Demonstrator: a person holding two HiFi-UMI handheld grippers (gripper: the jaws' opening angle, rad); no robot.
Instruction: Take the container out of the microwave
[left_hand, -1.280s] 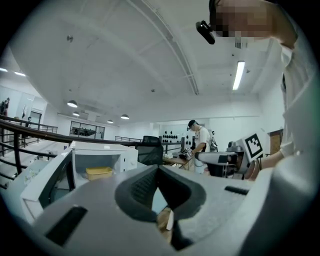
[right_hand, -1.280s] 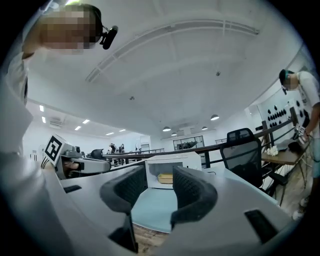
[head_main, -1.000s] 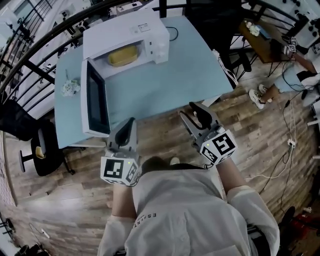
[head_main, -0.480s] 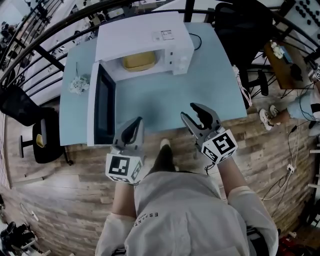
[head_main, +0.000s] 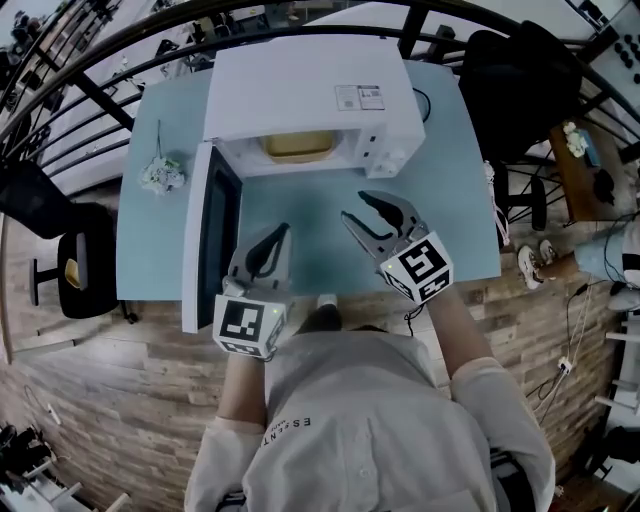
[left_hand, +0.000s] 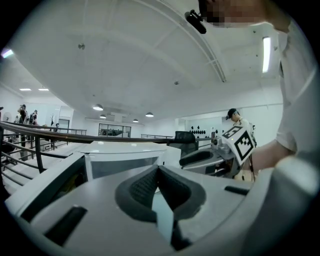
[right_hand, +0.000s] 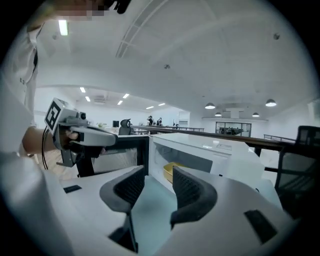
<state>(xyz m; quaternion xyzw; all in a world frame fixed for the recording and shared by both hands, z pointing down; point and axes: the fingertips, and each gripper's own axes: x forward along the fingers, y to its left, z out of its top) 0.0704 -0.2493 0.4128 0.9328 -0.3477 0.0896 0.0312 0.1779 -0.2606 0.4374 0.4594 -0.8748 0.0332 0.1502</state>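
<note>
A white microwave (head_main: 300, 85) stands at the back of the light blue table (head_main: 450, 200), its door (head_main: 215, 240) swung open to the left. Inside lies a yellow container (head_main: 297, 146), seen partly from above and also in the right gripper view as the container (right_hand: 172, 170). My left gripper (head_main: 274, 238) hovers over the table beside the door's free edge, its pads meeting at the tips with nothing in them. My right gripper (head_main: 372, 210) is open and empty, a short way in front of the microwave's opening (right_hand: 190, 157).
A crumpled white and green bundle (head_main: 160, 175) lies on the table left of the door. Black chairs stand at the left (head_main: 60, 270) and at the back right (head_main: 520, 70). A dark railing (head_main: 100, 50) curves behind the table. A person's shoes (head_main: 545, 265) show at the right.
The person has stepped up to the table. Both grippers have moved forward from over the floor to over the tabletop, the right one nearest the open microwave.
</note>
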